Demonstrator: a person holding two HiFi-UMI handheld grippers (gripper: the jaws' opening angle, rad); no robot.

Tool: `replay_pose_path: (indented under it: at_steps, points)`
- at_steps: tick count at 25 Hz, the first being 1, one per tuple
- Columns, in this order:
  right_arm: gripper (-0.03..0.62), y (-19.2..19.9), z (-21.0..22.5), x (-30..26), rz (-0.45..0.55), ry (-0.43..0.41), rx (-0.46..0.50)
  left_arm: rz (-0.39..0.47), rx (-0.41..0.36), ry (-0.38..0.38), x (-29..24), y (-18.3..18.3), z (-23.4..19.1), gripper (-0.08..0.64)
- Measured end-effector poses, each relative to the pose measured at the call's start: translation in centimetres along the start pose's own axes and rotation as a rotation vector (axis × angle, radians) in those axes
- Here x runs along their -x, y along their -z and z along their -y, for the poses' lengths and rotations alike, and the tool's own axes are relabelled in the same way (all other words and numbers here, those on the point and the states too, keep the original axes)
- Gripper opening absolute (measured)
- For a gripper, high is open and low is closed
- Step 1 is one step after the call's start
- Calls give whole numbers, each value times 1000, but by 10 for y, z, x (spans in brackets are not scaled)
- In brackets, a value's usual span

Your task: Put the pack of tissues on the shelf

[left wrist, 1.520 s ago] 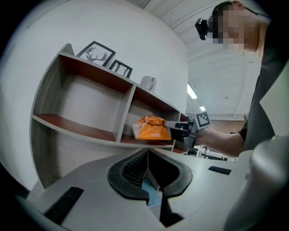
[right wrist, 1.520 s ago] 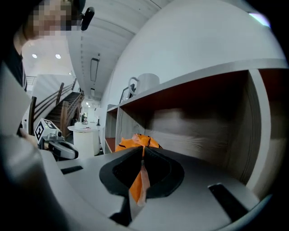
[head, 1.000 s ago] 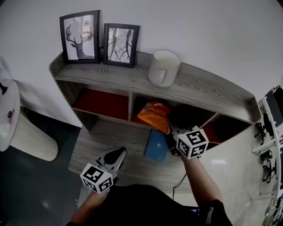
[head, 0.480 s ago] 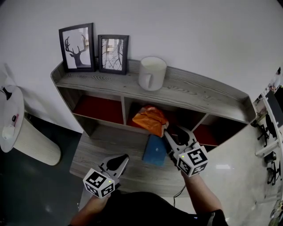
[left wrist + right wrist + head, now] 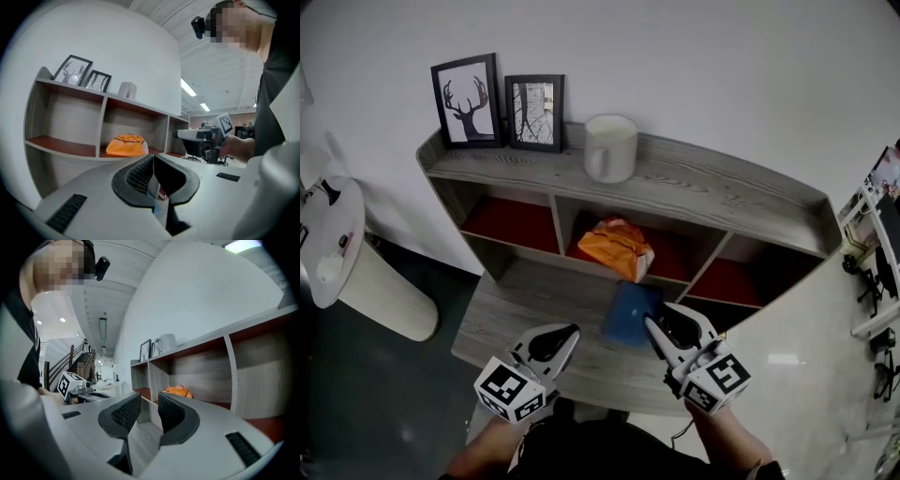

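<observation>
The orange pack of tissues [image 5: 617, 246] lies in the middle compartment of the grey wooden shelf [image 5: 712, 192], on its red floor, with no gripper touching it. It also shows in the left gripper view as the pack [image 5: 125, 145] and in the right gripper view as the pack [image 5: 178, 391]. My right gripper [image 5: 667, 317] hovers in front of the shelf over the lower ledge, well short of the pack. Its jaws have just been opening and stand open [image 5: 149, 406] with nothing between them. My left gripper [image 5: 569, 330] hangs to the left, jaws shut [image 5: 153, 161] and empty.
A blue book [image 5: 630, 314] lies on the lower ledge just beside the right gripper. On the shelf top stand a white mug [image 5: 609, 148] and two framed pictures [image 5: 469, 101]. A white round table [image 5: 328, 246] stands at the far left.
The right gripper has let go of the orange pack, left it in the middle compartment and drawn back toward me with open jaws. The left gripper has shifted a little.
</observation>
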State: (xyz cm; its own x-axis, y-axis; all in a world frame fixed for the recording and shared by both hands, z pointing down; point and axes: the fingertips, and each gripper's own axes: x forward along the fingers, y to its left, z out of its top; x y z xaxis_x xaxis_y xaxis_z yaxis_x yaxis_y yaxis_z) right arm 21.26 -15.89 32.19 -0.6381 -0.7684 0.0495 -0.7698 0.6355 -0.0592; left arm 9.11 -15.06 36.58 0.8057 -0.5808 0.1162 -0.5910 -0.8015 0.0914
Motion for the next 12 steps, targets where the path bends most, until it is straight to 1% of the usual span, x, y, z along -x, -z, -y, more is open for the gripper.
replay_pose_path:
  at_steps: [3,5,7,9,12]
  points:
    - [106,3,-14,8,-3,19,-11,1,-31,5,12,-1,1,16]
    - [98,6,-21,12,-1,61,-24,-7,-65,16,21,-1,1,17]
    - [79,10,-31,13,9,99,-50,-5,-81,29,30,-1,-4,16]
    - [67,19,-47,11,6,111,-78,-2,-63,42,39,2,-11,15]
    - [58,32,-69,8,-12,131,-111,-18,-25,69,50,13,-17,15]
